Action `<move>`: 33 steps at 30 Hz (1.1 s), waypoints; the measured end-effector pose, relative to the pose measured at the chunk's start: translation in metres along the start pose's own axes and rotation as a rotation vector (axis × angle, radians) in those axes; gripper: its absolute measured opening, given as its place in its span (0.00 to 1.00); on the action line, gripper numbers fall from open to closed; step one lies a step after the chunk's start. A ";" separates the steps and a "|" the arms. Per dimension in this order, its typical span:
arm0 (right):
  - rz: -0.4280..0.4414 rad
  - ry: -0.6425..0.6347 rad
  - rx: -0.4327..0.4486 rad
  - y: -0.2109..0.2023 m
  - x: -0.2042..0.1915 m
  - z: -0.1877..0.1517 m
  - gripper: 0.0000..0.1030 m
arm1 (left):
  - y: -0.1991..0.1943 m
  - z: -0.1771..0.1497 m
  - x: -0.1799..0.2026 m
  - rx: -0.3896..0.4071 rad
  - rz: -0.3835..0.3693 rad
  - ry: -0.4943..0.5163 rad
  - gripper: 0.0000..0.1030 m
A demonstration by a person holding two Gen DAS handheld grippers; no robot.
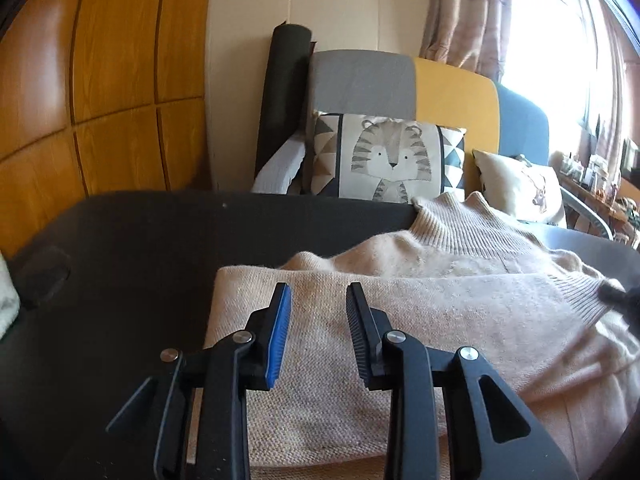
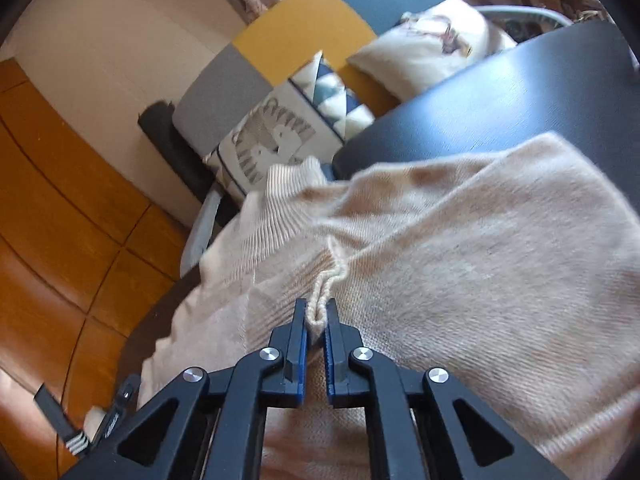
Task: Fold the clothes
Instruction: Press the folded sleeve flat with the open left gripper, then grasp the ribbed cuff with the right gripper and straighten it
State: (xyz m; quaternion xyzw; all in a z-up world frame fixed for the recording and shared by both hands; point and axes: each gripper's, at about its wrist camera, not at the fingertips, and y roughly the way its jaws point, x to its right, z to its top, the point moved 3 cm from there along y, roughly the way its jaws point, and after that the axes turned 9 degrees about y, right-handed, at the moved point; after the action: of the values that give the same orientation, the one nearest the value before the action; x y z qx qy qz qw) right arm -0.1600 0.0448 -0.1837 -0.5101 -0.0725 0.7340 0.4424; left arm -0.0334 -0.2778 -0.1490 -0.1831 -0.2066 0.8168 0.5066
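Note:
A beige knit sweater (image 1: pixel 440 312) lies partly folded on the black table (image 1: pixel 140 240), its ribbed collar (image 1: pixel 460 228) toward the sofa. My left gripper (image 1: pixel 318 288) hovers over the sweater's left folded part. It is open, with nothing pinched between its pads. In the right wrist view my right gripper (image 2: pixel 316 304) is shut on a ribbed cuff (image 2: pixel 326 280) of the sweater (image 2: pixel 460 240), and a bunched fold of knit stands up between the pads. The sleeve lies across the body. The table (image 2: pixel 500 92) shows bare beyond the cloth.
Behind the table stands a grey, yellow and blue sofa (image 1: pixel 360 80) with a tiger cushion (image 1: pixel 384 160) and a cream cushion (image 1: pixel 520 184). A rolled black mat (image 1: pixel 284 92) leans by the wooden wardrobe (image 1: pixel 100 100). A bright window (image 1: pixel 552 40) is at the right.

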 end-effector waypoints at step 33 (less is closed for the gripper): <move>-0.248 -0.384 -0.042 0.045 -0.030 -0.001 0.02 | 0.042 -0.013 -0.012 -0.219 -0.099 -0.106 0.46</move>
State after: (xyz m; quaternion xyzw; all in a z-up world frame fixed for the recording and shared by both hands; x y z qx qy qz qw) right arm -0.1826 -0.0037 -0.1888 -0.3574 -0.2329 0.7560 0.4965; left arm -0.0531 -0.3035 -0.1809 -0.1833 -0.3298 0.7720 0.5115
